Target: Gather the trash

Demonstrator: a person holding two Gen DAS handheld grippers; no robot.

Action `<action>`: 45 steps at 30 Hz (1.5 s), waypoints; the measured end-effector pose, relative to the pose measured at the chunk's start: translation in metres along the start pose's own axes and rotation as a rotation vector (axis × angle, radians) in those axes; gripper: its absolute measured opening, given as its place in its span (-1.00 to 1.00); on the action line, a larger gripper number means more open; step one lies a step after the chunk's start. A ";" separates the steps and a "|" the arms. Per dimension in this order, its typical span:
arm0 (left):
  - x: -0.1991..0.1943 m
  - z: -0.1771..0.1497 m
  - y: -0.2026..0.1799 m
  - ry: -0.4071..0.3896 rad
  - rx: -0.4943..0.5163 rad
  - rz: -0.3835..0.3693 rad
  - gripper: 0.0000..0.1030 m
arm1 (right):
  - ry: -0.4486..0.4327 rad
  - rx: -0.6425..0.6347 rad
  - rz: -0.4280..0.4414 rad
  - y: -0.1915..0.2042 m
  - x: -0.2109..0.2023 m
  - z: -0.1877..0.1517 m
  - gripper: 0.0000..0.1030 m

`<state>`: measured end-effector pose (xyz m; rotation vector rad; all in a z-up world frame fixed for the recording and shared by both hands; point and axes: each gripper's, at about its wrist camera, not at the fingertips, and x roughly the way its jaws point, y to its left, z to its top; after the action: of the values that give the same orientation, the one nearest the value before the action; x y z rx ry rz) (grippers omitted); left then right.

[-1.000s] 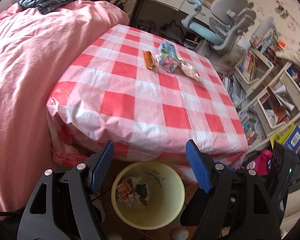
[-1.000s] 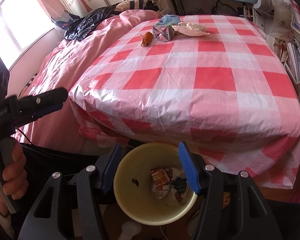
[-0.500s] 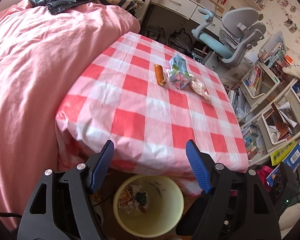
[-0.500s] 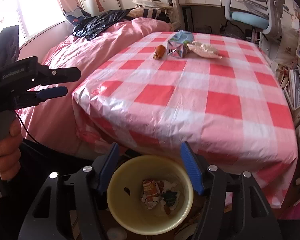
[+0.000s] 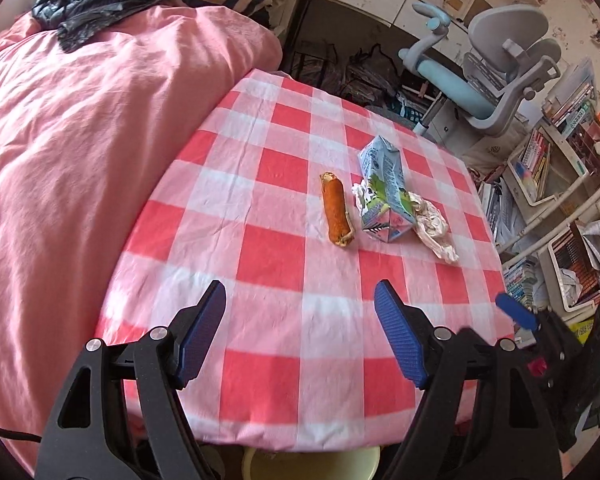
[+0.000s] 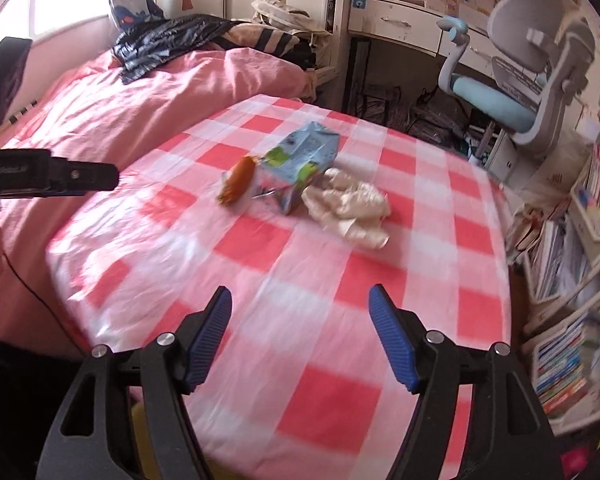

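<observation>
Left wrist view, stock on the red-and-white checked tablecloth (image 5: 284, 240), three pieces of trash lying together near the far side:

1. Orange-brown food stick with a bitten pale end (image 5: 335, 214). Likely light, soft and greasy; it may break if pinched hard. Best taken across its middle, with gentle pressure.

2. Crushed blue-and-white milk carton with green print (image 5: 384, 192), lying tilted, touching item 3. Probably empty and light; the cardboard is dented and will give. Best gripped across the flat side walls, not the pointed folded end.

3. Crumpled off-white paper wrapper (image 5: 434, 228), just right of the carton. Very light and limp; take the thickest bunch of folds.

Pale yellow plastic bin (image 5: 312, 464): only its rim shows below the near table edge.

Left gripper (image 5: 300, 300): jaws opening, nothing between them, well short of the trash.

Right gripper (image 6: 300, 304): jaws opening, empty, likewise over the near cloth.
</observation>
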<state>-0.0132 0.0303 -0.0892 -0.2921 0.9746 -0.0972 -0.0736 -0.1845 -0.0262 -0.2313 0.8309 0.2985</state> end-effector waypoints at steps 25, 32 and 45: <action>0.069 0.032 -0.028 0.073 0.077 0.027 0.44 | 0.033 -0.012 -0.046 -0.023 0.068 0.034 0.39; 0.076 0.032 -0.031 0.080 0.092 0.041 0.45 | 0.037 -0.018 -0.033 -0.023 0.072 0.036 0.39; 0.090 0.032 -0.040 0.087 0.121 0.067 0.45 | 0.039 -0.018 0.013 -0.033 0.064 0.035 -0.58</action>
<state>0.0656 -0.0205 -0.1325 -0.1447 1.0598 -0.1076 0.0025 -0.1930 -0.0485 -0.2489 0.8689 0.3141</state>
